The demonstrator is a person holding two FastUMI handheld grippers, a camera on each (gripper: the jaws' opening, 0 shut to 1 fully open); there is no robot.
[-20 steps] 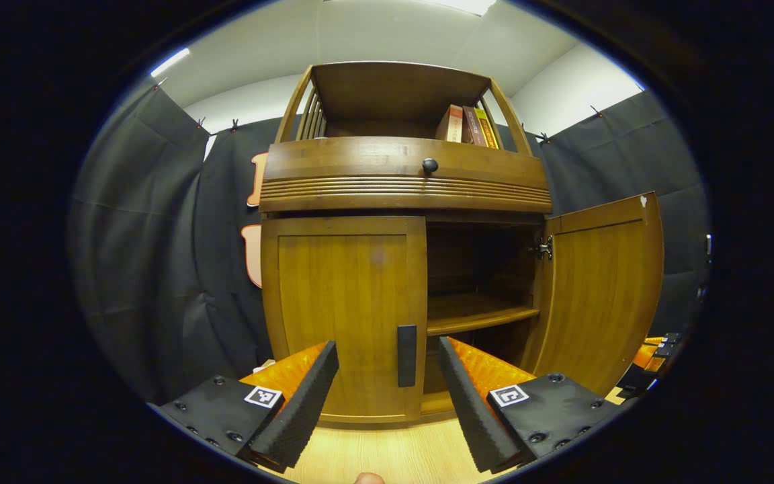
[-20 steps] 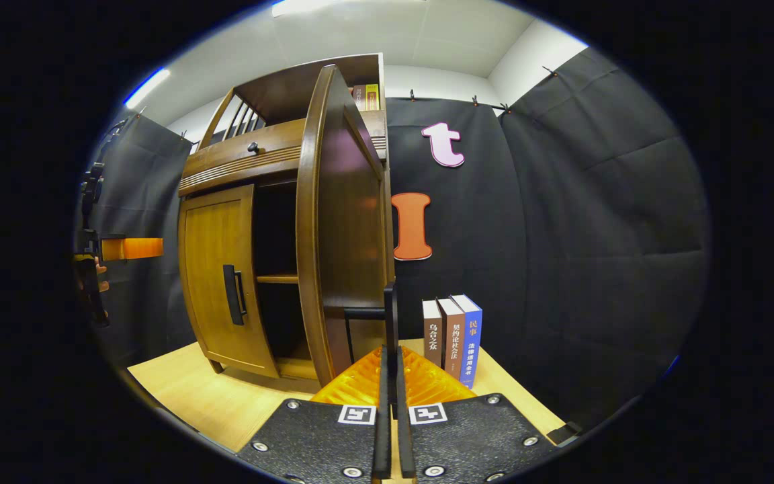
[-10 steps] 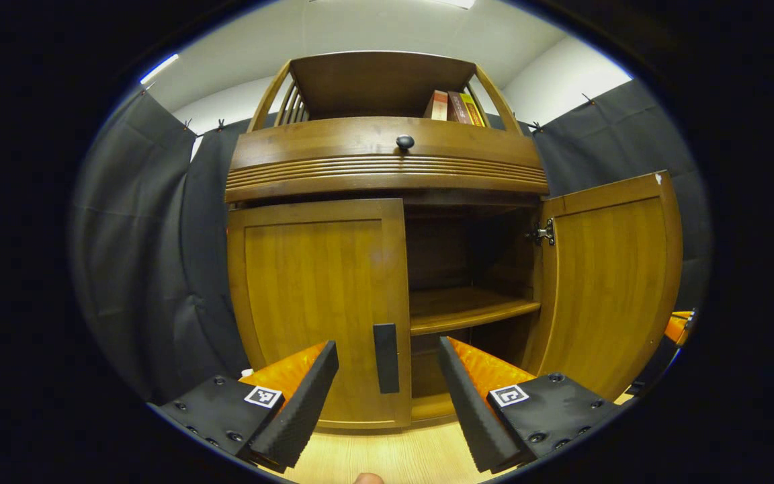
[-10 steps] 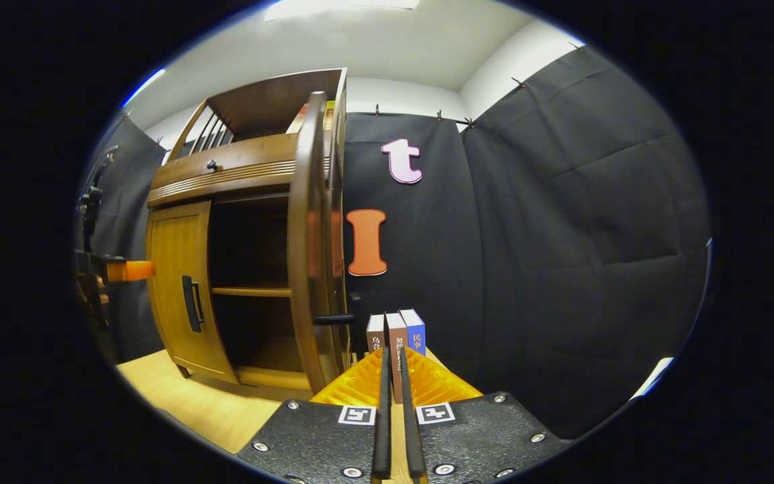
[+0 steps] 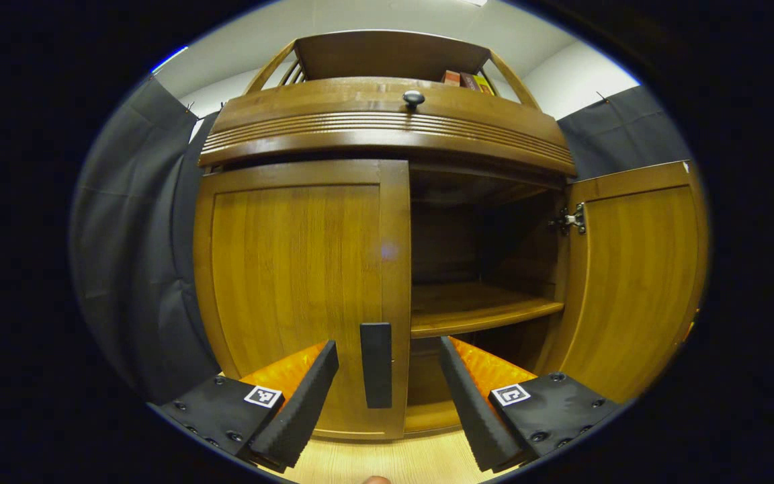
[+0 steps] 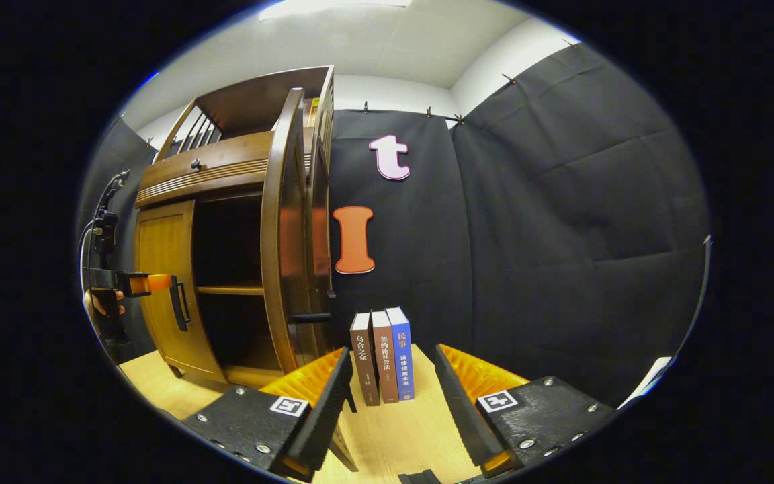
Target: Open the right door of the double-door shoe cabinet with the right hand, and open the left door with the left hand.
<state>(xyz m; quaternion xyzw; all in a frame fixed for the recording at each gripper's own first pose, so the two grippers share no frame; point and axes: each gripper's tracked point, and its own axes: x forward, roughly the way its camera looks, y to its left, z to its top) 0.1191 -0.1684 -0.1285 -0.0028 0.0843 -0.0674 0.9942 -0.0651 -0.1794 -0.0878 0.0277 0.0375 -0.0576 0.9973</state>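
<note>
The wooden shoe cabinet (image 5: pixel 387 128) stands close ahead in the left gripper view. Its left door (image 5: pixel 293 282) is closed, and the black handle (image 5: pixel 376 364) lies between the tips of my open left gripper (image 5: pixel 387 396), apart from both fingers. The right door (image 5: pixel 635 275) stands swung wide, showing the inner shelf (image 5: pixel 474 309). In the right gripper view that right door (image 6: pixel 279 235) is edge-on, with its handle (image 6: pixel 310 317) sticking out. My right gripper (image 6: pixel 394 403) is open and holds nothing, a little back from the handle. The left gripper (image 6: pixel 138 284) hovers by the left door's handle (image 6: pixel 177 304).
Three upright books (image 6: pixel 380 356) stand on the wooden floor board (image 6: pixel 394 437) just ahead of the right gripper, against the black cloth wall. A drawer with a round knob (image 5: pixel 414 99) tops the doors. More books (image 5: pixel 464 79) sit on the upper shelf.
The right gripper, shut before and on the right door's handle a second ago, has opened and sits back from it. The left gripper has moved closer to the left door's handle.
</note>
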